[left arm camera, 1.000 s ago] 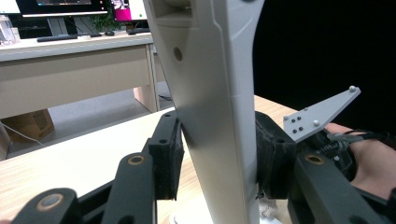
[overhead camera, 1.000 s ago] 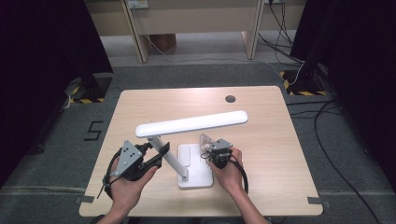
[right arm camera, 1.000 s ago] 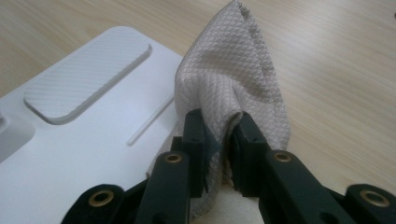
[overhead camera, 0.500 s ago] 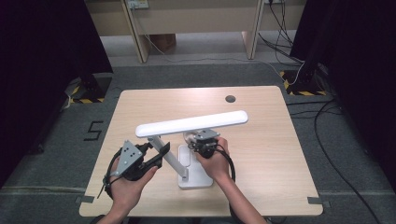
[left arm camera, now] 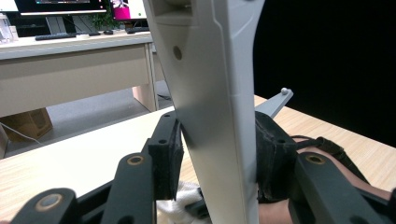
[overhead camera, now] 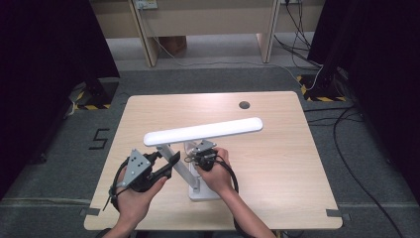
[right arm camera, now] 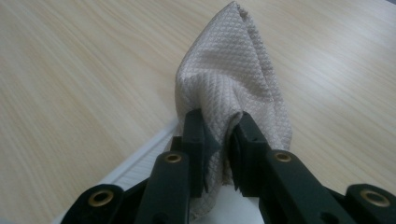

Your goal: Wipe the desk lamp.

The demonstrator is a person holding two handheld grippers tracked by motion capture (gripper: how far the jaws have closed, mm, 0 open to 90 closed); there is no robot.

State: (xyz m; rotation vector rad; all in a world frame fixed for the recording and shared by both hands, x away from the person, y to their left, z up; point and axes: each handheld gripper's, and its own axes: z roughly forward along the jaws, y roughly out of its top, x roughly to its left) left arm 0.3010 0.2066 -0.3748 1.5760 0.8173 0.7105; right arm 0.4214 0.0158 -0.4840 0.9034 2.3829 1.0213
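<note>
Beside lamp arm (overhead camera: pixel 179 166), cloth-gripping right claw (overhead camera: pixel 197 159)

A white plastic desk lamp (overhead camera: pixel 198 148) stands on the near middle of the pale wooden bench (overhead camera: pixel 277 163); a beige woven cloth (right arm camera: pixel 233 88) lies over its base.

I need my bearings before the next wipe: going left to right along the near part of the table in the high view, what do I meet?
Left tongs clamped on the white lamp's slanted arm → right tongs pinching the beige waffle-weave cloth → bare light wooden tabletop.
</note>
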